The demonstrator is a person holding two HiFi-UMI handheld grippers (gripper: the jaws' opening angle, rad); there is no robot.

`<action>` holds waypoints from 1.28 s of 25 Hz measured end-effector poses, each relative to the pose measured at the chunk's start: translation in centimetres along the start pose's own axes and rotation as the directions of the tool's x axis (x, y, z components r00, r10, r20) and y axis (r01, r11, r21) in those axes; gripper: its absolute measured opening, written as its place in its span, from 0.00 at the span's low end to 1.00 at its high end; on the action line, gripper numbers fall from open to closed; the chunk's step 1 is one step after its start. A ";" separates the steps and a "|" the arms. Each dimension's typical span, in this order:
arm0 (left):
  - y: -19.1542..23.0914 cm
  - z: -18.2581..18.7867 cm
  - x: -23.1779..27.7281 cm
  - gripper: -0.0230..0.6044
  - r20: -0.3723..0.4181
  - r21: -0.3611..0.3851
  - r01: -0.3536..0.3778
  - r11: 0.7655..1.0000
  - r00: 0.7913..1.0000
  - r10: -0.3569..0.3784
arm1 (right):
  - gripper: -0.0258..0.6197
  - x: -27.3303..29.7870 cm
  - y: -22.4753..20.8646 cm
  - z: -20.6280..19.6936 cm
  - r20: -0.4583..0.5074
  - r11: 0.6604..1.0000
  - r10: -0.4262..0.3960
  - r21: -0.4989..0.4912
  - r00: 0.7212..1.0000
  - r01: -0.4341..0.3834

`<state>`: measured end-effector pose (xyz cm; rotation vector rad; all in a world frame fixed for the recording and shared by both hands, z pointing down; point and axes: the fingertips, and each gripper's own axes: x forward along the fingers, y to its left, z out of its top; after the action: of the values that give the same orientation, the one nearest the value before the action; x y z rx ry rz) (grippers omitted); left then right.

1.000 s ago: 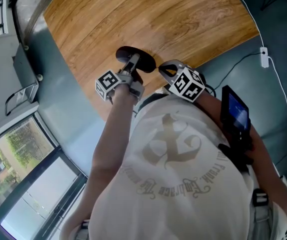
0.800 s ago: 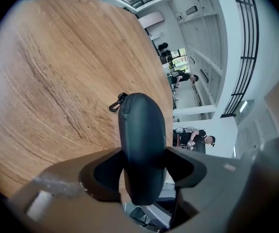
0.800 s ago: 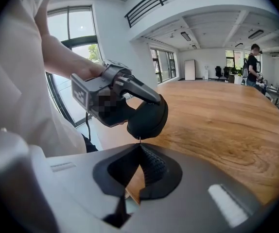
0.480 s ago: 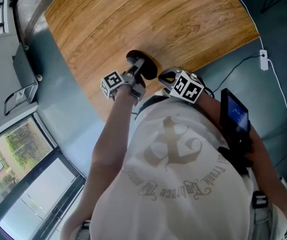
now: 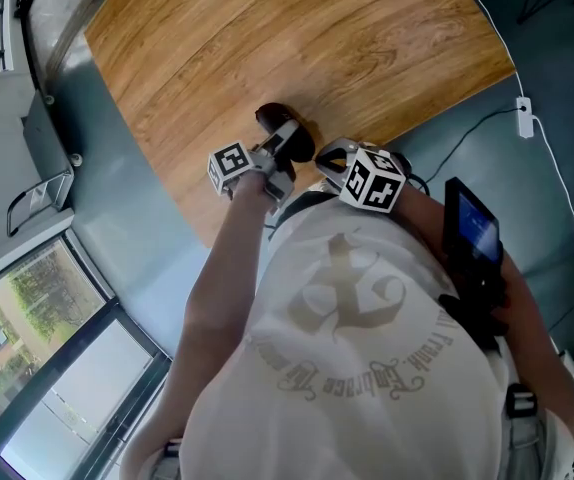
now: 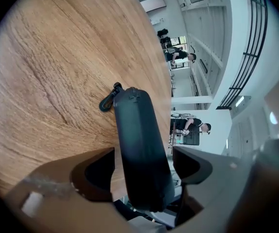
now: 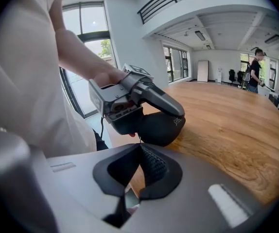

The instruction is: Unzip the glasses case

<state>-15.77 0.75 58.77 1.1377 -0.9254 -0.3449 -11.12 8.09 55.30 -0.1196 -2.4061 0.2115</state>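
Note:
A black zipped glasses case (image 5: 279, 126) lies near the edge of the wooden table (image 5: 267, 38). My left gripper (image 5: 291, 140) straddles it. In the left gripper view the case (image 6: 137, 130) runs lengthwise between the jaws of the left gripper (image 6: 143, 166), which are opening, with slim gaps at both sides. A small clip loop (image 6: 108, 99) hangs at the case's far end. My right gripper (image 7: 139, 149) is shut, its tips just below the case's near end (image 7: 161, 127). A thin dark thread seems to reach from the case to those tips; whether it is pinched is unclear.
The table's curved edge (image 5: 182, 203) runs right under both grippers, with grey floor beyond. A phone (image 5: 472, 233) is strapped at my right side. A cable and plug (image 5: 527, 116) lie on the floor. People stand far off in the hall (image 7: 254, 67).
The left gripper and the case have shifted a little right and nearer to my body. The right gripper has turned slightly and stays close beside them.

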 end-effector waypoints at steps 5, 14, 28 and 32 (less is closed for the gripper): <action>0.4 0.0 0.6 0.55 -0.033 0.006 -0.044 0.999 0.998 0.045 | 0.05 0.2 0.5 -0.1 -0.031 0.998 0.001 -0.067 1.000 -0.003; -3.2 1.6 -0.3 0.46 0.028 0.051 0.066 0.997 0.997 -0.067 | 0.05 -1.5 -2.4 0.6 0.056 0.991 -0.137 0.018 0.989 0.136; -6.8 1.6 -1.6 0.44 0.025 0.095 0.201 0.975 0.979 -0.204 | 0.05 -3.0 -4.5 2.4 0.137 0.977 -0.208 0.082 0.968 0.198; -7.3 1.5 -1.8 0.44 0.008 0.113 0.214 0.970 0.976 -0.216 | 0.05 -3.0 -4.6 2.6 0.135 0.976 -0.213 0.080 0.968 0.204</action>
<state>-16.49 -2.08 51.67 1.3439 -0.8493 -0.4867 -10.74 2.80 52.27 0.1851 -2.5286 0.2061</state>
